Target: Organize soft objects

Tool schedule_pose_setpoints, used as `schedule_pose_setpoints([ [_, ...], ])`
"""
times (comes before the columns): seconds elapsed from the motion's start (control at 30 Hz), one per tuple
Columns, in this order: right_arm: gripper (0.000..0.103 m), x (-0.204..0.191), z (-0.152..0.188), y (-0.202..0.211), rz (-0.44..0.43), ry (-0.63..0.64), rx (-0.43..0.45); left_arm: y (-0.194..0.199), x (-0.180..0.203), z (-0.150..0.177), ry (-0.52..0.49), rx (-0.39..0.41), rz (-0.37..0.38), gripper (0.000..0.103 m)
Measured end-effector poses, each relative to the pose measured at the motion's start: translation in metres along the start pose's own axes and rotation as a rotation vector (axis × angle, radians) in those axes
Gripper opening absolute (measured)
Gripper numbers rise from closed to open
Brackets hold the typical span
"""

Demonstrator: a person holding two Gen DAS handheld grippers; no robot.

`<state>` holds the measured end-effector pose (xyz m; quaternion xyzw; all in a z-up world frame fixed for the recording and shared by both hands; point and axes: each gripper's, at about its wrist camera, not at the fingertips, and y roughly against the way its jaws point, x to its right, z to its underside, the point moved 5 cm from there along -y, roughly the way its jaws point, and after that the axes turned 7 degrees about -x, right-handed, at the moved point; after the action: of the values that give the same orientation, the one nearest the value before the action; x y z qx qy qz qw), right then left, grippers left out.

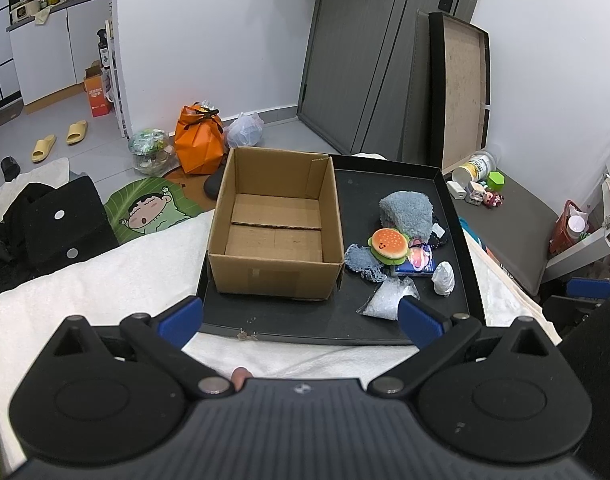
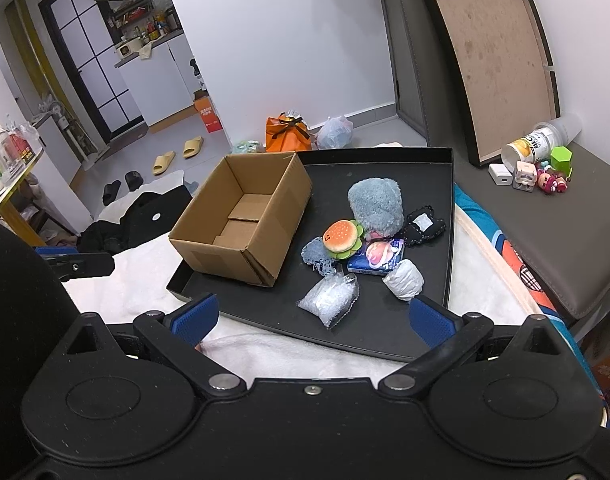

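Note:
An empty cardboard box (image 1: 277, 224) (image 2: 241, 224) stands on the left of a black tray (image 1: 345, 320) (image 2: 385, 336). To its right lies a heap of soft things: a fluffy blue-grey cloth (image 1: 407, 212) (image 2: 377, 202), a burger plush (image 1: 389, 245) (image 2: 342, 237), a blue knitted piece (image 1: 359, 260) (image 2: 315, 254), a tissue pack (image 2: 379, 260), a black pouch (image 2: 423, 224), a white wad (image 1: 443, 278) (image 2: 405, 280) and a clear bag of white beads (image 1: 387, 300) (image 2: 331, 298). My left gripper (image 1: 301, 320) and right gripper (image 2: 313, 318) both hover open near the tray's front edge, holding nothing.
The tray rests on a white blanket (image 1: 105, 280) (image 2: 265, 352). A grey bench (image 2: 545, 232) to the right carries small toys (image 2: 545, 178) and a leaning tray lid (image 2: 497, 60). Black clothing (image 1: 45, 224), an orange bag (image 1: 199, 140) and slippers (image 1: 59, 140) lie to the left and behind.

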<state>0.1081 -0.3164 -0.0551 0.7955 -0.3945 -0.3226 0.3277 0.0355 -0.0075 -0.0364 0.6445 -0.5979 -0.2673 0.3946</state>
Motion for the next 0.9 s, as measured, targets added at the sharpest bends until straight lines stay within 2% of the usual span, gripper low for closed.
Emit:
schedule_pose_setpoints([
  [0.9, 0.103, -0.0043, -0.0058, -0.0013, -0.001, 0.017, 0.041, -0.0025, 0.0044, -0.0027, -0.023, 0.008, -0.003, 0.103],
])
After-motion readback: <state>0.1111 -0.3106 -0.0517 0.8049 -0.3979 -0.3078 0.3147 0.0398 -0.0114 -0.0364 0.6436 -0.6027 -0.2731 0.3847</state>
